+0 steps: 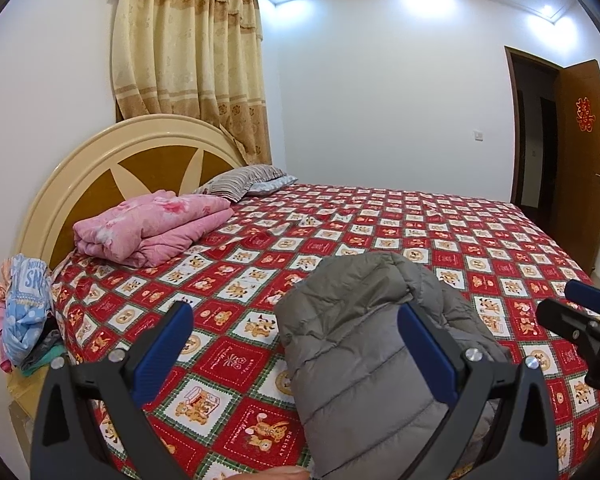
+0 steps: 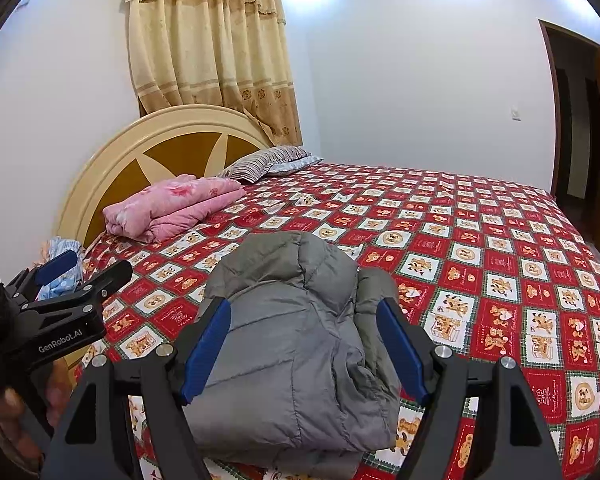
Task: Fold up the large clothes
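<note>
One grey padded jacket (image 2: pixel 296 344) lies folded into a compact bundle near the bed's (image 2: pixel 500 240) front edge, so I judge the folding nearly finished, with only a final tidy press needed. My left hand-held gripper (image 1: pixel 296 344) and right hand-held gripper (image 2: pixel 304 348) both hover jaws apart, holding nothing. One folded pink quilt (image 2: pixel 172 208) and two pillows (image 2: pixel 268 162) sit by the headboard.

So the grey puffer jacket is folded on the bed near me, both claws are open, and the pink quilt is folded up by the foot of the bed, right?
Not quite. The pink quilt lies at the head of the bed, just in front of the headboard, as both wrist views show. The rest holds: the grey puffer jacket is folded on the bed, and the left claw and right claw are both open.
</note>
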Tool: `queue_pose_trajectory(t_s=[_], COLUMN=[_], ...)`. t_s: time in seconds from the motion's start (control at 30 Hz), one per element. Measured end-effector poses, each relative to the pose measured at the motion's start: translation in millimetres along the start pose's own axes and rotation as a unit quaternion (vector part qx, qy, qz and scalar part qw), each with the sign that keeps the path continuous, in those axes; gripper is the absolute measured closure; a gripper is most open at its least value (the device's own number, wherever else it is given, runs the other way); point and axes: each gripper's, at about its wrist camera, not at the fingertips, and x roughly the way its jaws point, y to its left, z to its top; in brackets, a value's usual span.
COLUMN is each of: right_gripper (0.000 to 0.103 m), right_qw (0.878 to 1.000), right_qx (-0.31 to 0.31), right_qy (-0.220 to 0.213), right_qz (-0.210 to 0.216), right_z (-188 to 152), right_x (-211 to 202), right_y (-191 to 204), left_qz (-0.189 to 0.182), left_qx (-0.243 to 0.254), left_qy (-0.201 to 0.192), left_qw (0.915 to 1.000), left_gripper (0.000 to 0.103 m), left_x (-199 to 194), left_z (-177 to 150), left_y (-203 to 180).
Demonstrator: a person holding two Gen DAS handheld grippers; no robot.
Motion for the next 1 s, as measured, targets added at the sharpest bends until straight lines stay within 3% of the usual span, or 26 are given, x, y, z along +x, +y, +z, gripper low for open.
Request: queue_pose_trajectory(t_s=[0.3,0.6,0.83,0.87,0.93,1.0], right_gripper=[0.028,0.028,0.028,0.028,0.028,0.028], right_qw=[1.000,1.000,1.000,1.000,1.000,1.000], right_qx=[0.000,0.001,0.004,0.004,0.004,0.002], right_qy=[0.006,0.009,0.012,0.012,0.012,0.013], right_qz=[0.001,0.001,0.000,0.000,0.000,0.000], right_z=[-3,-8,-14,-14,-14,-15], right_x=[2,3,3,3,3,4], right_y=[1,-1,-5,-5,-5,-5], left_qz=[0.016,0.002,0.010,0.003,0.023,0.020], left_qx=[0.007,0.001,0.003,0.010,0.022,0.012], left_qy=[-0.003,0.021,0.019,0.008,-0.007,0.003], left_qw=[0.9998,0.9998,0.9998,0.9999,0.9995,0.9997], left_gripper=[0.000,0.000,0.000,0.000,0.000,0.000], left_x=[3,12,12,9,5,8], left_z=[-4,-4,-5,-6,-6,-4], left_y=[-4,-3,-4,-6,-10,-8])
